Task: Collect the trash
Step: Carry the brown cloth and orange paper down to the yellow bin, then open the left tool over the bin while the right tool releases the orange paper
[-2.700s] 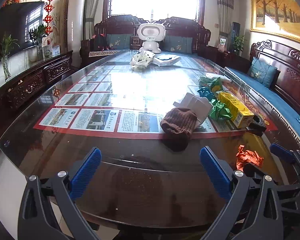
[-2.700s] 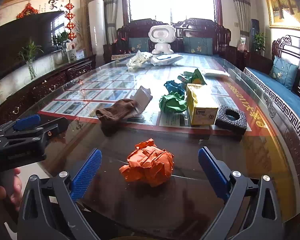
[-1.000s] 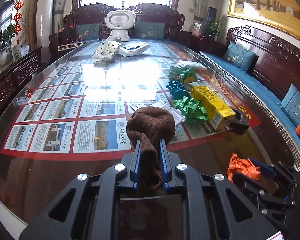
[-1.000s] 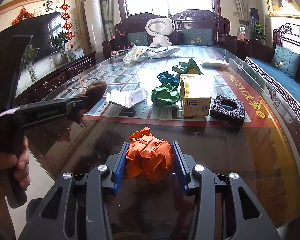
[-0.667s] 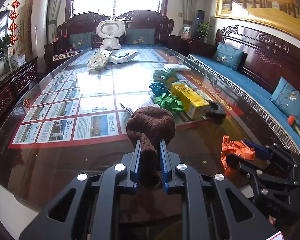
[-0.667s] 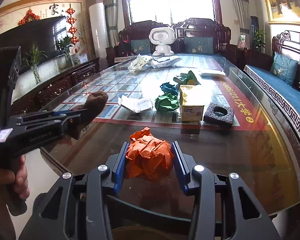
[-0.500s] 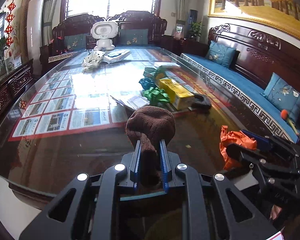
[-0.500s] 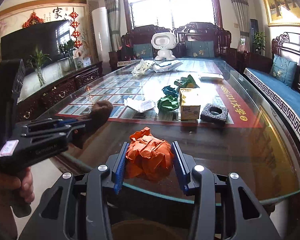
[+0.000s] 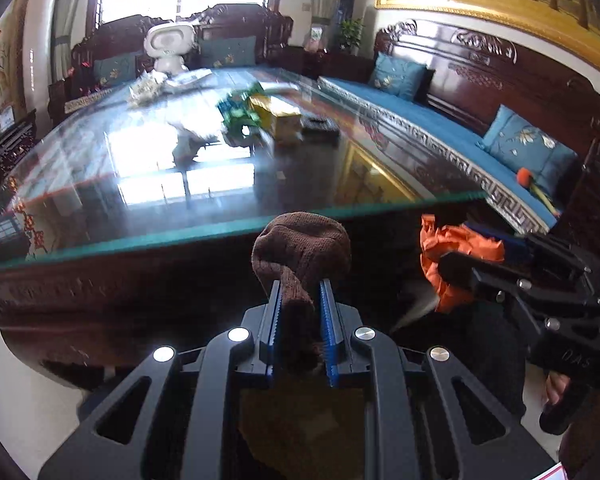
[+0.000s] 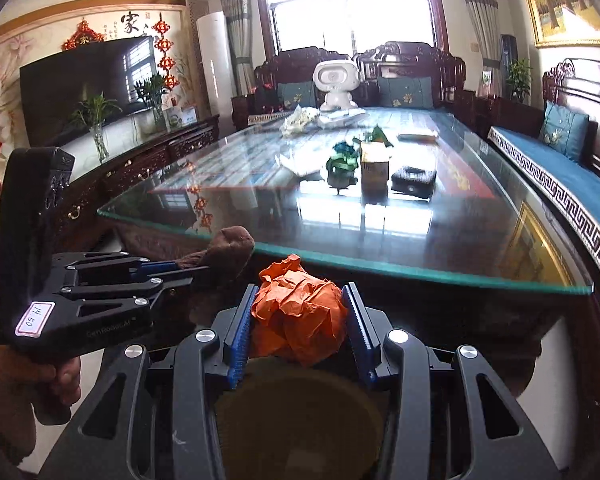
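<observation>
Glass-topped table sits just ahead of both grippers. Left gripper is clamped on a brown knit sock. Right gripper squeezes an orange crumpled paper ball.

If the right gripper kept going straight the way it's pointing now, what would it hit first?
Probably the table's near edge. The right gripper, shut on the orange paper, points at that end just below the glass top; depth is unclear, so it might pass under.

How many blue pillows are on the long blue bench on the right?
2 in the left view: one pillow at the far end, one pillow nearer. More may be hidden behind the right gripper.
</observation>
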A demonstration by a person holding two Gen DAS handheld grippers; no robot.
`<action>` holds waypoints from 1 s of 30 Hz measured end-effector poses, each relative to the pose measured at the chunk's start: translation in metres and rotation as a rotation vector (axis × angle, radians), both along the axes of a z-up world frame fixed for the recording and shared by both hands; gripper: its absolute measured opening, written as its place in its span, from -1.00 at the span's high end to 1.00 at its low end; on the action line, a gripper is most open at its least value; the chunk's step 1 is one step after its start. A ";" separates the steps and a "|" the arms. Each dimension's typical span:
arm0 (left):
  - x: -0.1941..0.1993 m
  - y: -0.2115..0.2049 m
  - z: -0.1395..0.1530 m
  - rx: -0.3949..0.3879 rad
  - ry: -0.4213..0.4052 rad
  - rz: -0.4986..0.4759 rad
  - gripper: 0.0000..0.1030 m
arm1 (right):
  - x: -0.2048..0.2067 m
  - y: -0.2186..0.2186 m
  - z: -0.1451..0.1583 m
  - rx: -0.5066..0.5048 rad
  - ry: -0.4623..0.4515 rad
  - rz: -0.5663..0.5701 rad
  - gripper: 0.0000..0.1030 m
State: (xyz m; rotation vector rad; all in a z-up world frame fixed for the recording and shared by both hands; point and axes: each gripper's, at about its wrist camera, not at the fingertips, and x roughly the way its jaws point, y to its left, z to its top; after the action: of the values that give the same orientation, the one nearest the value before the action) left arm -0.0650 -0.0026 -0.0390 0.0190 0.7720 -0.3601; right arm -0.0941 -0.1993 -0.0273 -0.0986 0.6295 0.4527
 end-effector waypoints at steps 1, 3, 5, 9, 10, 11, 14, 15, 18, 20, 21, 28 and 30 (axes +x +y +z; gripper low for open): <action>-0.005 -0.003 -0.008 0.006 0.021 -0.014 0.64 | -0.005 -0.002 -0.004 -0.007 0.007 -0.004 0.18; -0.015 -0.010 -0.024 0.021 0.064 -0.035 0.64 | -0.017 -0.008 -0.011 -0.009 0.024 -0.020 0.18; -0.021 -0.015 -0.038 0.028 0.103 -0.053 0.64 | -0.024 -0.012 -0.017 -0.009 0.041 -0.027 0.18; -0.031 -0.025 -0.059 0.040 0.152 -0.090 0.64 | -0.032 -0.018 -0.031 -0.008 0.077 -0.045 0.18; -0.034 -0.027 -0.064 0.045 0.161 -0.093 0.64 | -0.034 -0.019 -0.034 -0.007 0.087 -0.047 0.18; -0.035 -0.030 -0.068 0.047 0.169 -0.097 0.64 | -0.035 -0.019 -0.037 -0.008 0.093 -0.047 0.18; -0.038 -0.037 -0.081 0.050 0.198 -0.106 0.64 | -0.039 -0.022 -0.043 -0.011 0.107 -0.044 0.18; -0.038 -0.039 -0.085 0.054 0.206 -0.107 0.64 | -0.040 -0.022 -0.045 -0.014 0.108 -0.045 0.18; -0.037 -0.041 -0.091 0.049 0.227 -0.106 0.63 | -0.040 -0.022 -0.049 -0.017 0.121 -0.044 0.18; -0.037 -0.043 -0.097 0.055 0.244 -0.107 0.49 | -0.040 -0.022 -0.051 -0.016 0.127 -0.042 0.18; -0.036 -0.044 -0.100 0.064 0.259 -0.107 0.29 | -0.040 -0.022 -0.052 -0.014 0.128 -0.041 0.18; -0.036 -0.043 -0.104 0.073 0.290 -0.118 -0.58 | -0.036 -0.022 -0.061 -0.022 0.159 -0.036 0.18; -0.034 -0.037 -0.103 0.051 0.290 -0.093 -0.61 | -0.035 -0.022 -0.063 -0.021 0.168 -0.035 0.18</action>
State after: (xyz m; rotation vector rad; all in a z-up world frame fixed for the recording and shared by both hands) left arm -0.0986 -0.0395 -0.1416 0.0516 1.0698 -0.4368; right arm -0.1291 -0.2210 -0.0907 -0.0697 0.7997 0.4229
